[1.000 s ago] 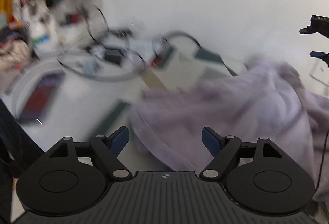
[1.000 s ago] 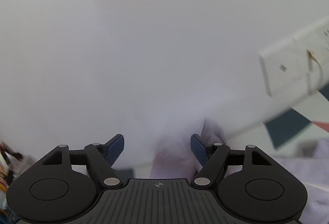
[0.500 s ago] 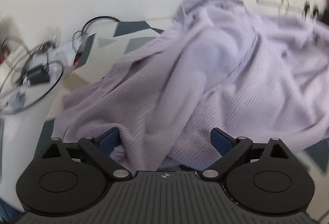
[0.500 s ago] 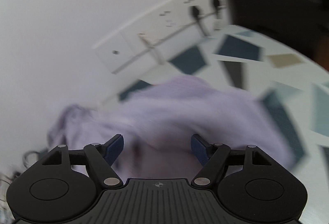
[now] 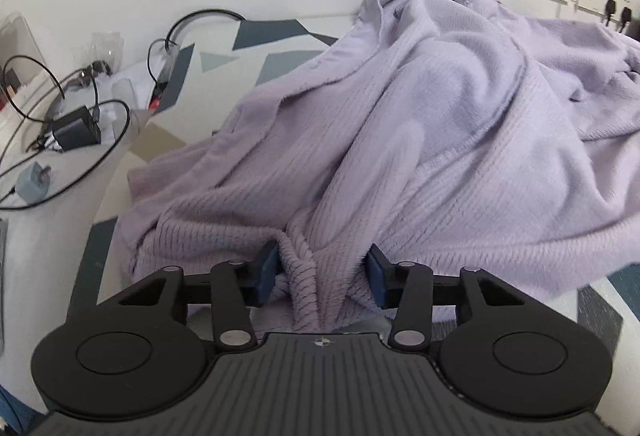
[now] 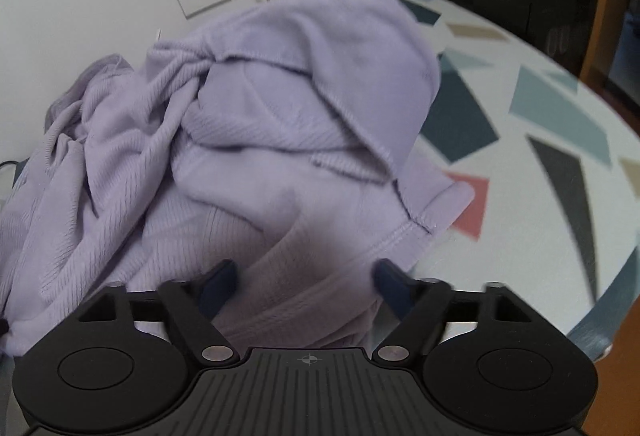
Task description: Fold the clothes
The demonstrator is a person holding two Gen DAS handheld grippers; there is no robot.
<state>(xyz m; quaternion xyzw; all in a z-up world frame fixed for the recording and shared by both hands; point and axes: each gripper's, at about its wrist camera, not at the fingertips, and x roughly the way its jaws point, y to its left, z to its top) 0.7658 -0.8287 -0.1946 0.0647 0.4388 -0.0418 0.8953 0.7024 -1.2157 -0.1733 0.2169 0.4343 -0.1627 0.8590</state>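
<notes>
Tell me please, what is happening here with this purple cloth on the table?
A person holds a gripper in each hand and is starting to fold a lilac garment that lies crumpled on a patterned table. The left gripper has a bunched ribbed edge between its open fingers, not clamped. The right gripper is also open, with fabric lying between its fingers. Nothing is folded yet. Cables lie at the table's left.

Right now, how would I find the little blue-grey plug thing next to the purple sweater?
Start at the big lilac ribbed sweater heaped on the patterned tabletop. Look left, past the table's edge, to the white surface strewn with black cables. The blue-grey plug adapter lies nearest the camera there, pale and rounded, unlike the boxy black charger behind it.
</notes>
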